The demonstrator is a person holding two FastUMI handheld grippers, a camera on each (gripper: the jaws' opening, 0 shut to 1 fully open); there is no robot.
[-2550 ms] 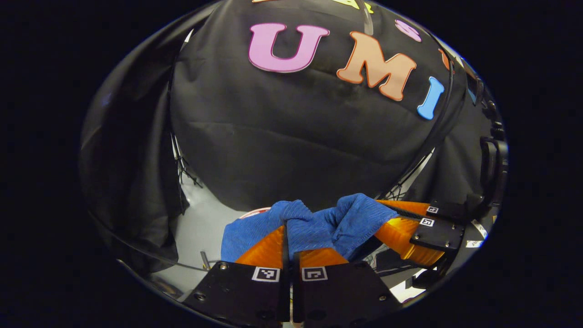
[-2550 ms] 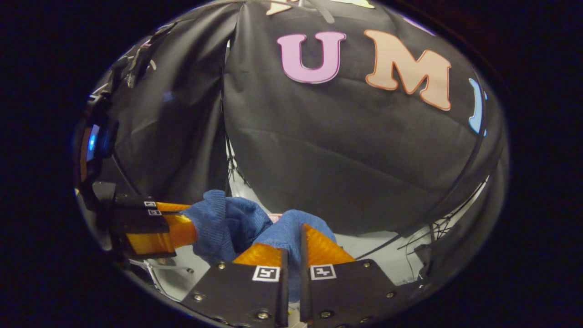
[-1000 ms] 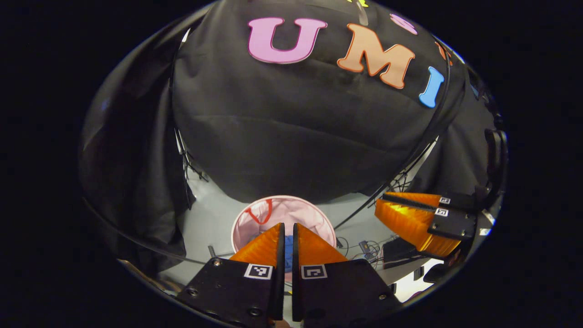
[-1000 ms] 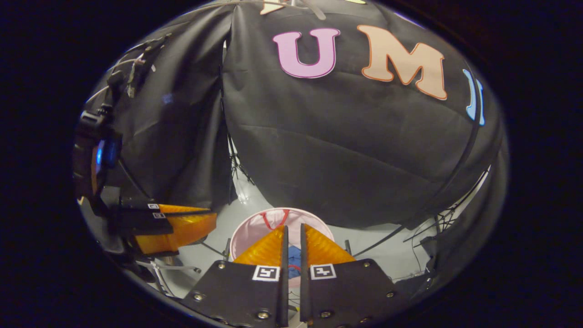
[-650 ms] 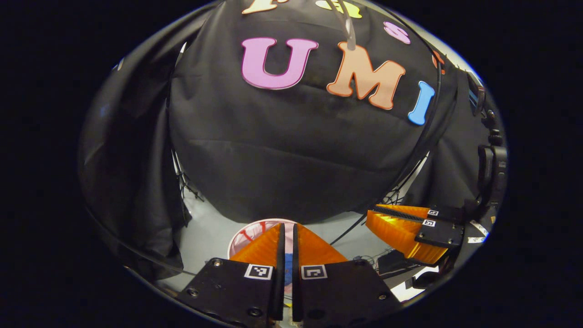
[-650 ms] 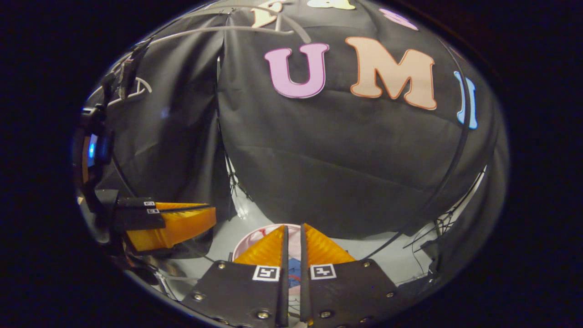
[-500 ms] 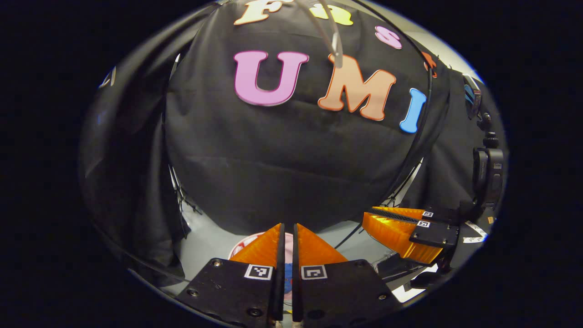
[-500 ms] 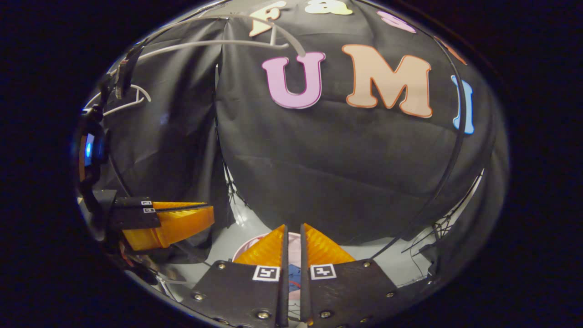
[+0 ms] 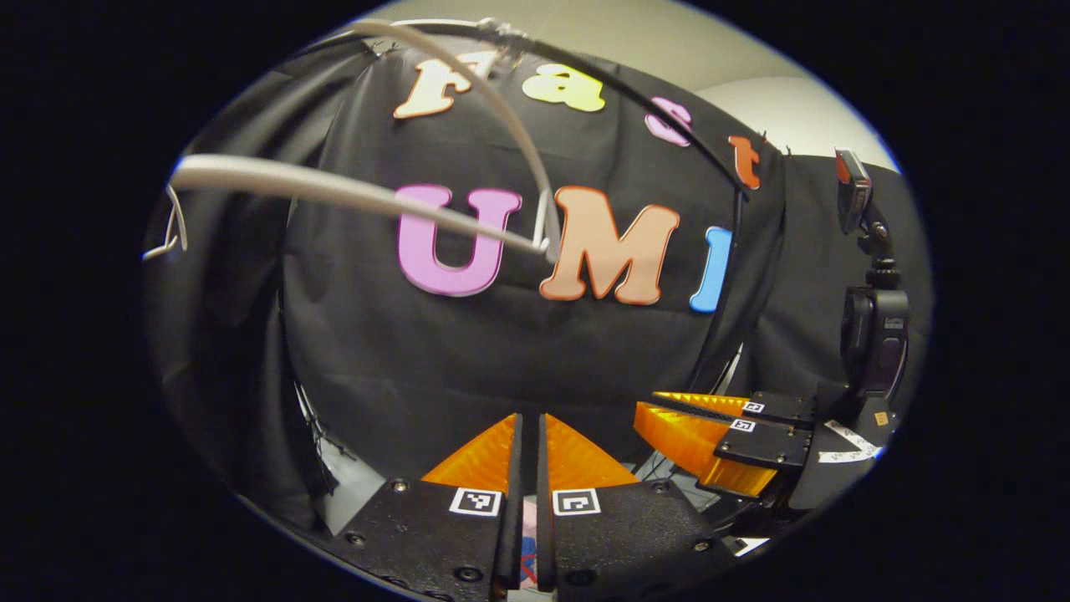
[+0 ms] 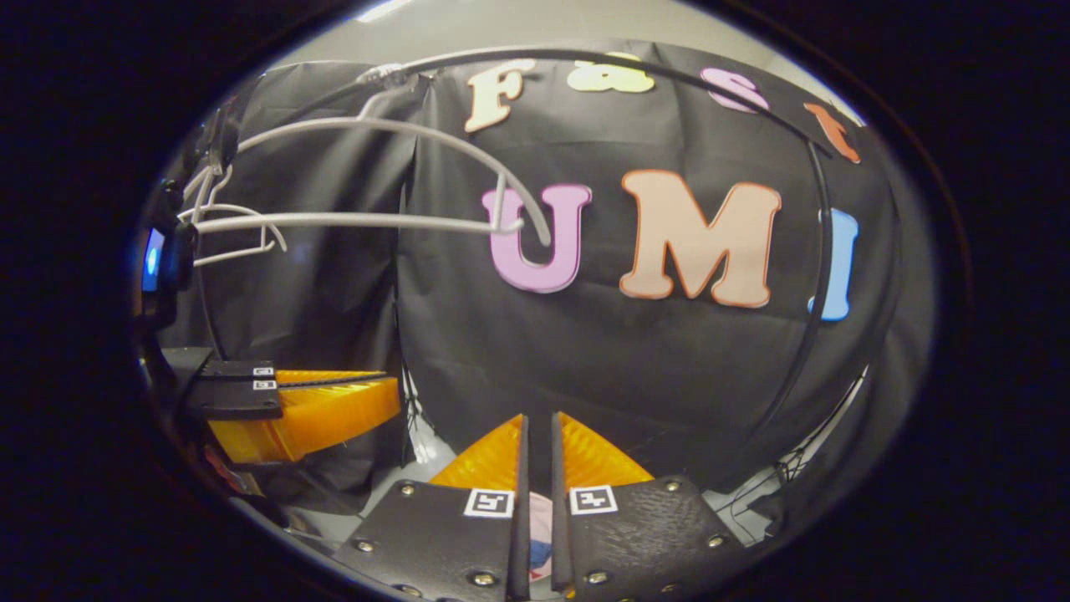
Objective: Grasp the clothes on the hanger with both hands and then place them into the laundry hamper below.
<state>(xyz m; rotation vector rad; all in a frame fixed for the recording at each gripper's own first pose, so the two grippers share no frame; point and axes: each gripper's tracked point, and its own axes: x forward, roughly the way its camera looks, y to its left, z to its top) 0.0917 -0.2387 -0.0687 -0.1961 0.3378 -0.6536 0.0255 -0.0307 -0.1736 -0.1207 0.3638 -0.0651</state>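
Observation:
A bare white hanger point(image 9: 351, 191) hangs from the black rail at the top left of the left gripper view, and the same hanger point(image 10: 351, 221) crosses the upper left of the right gripper view. My left gripper point(image 9: 525, 415) is shut with nothing between its fingers. My right gripper point(image 10: 536, 415) is shut and empty too. Each one sees the other beside it: the right gripper point(image 9: 660, 405), the left gripper point(image 10: 389, 389). Far below, a sliver of the pink hamper point(image 10: 542, 508) with the blue garment point(image 10: 539, 553) in it shows through the slit between my right gripper's plates.
A black camera on a stand point(image 9: 873, 334) rises at the right, behind the right gripper. Grey floor point(image 9: 351, 489) lies below the hanging black cloth. Thin cables point(image 10: 777, 478) trail on the floor at the lower right.
Both grippers let go of the blue garment, which now lies in the pink hamper. Since then both have lifted and tipped upward, so the hamper sinks from sight and the bare hanger comes in.

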